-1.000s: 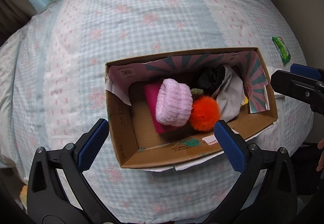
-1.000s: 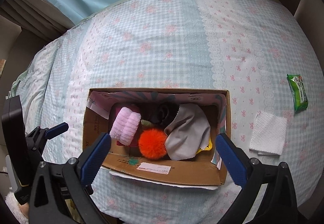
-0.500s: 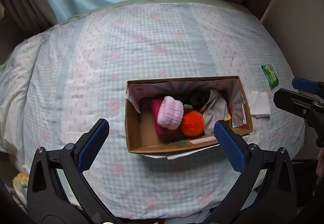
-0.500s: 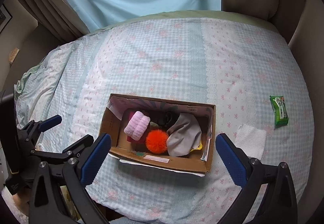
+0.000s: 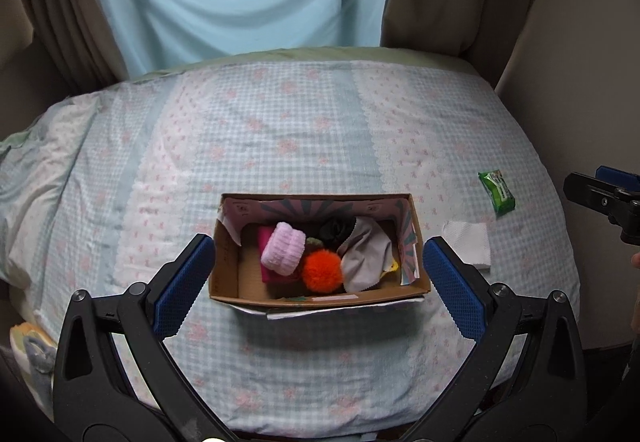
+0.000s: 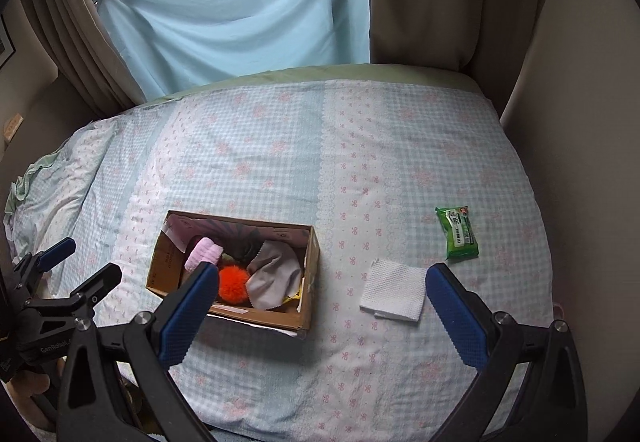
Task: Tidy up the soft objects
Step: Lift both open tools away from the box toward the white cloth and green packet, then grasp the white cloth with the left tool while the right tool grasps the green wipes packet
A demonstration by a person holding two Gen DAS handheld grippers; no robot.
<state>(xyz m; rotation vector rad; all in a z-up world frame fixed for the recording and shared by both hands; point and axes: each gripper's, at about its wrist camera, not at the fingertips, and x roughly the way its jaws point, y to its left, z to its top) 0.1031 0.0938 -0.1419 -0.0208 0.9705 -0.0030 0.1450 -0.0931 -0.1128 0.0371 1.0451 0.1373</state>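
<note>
Box (image 5: 320,296) between open left tongs (image 5: 316,278), untouched

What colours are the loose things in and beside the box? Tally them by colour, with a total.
Pink: 2, roll and magenta piece
Orange: 1, pom-pom
Grey: 1, cloth
Black: 1, fabric
Yellow: 1, scrap
White: 1, napkin
Green: 1, packet
Total: 8

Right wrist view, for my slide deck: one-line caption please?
Open right tool above bed, cardboard box of soft items, white napkin and green packet alongside.
</note>
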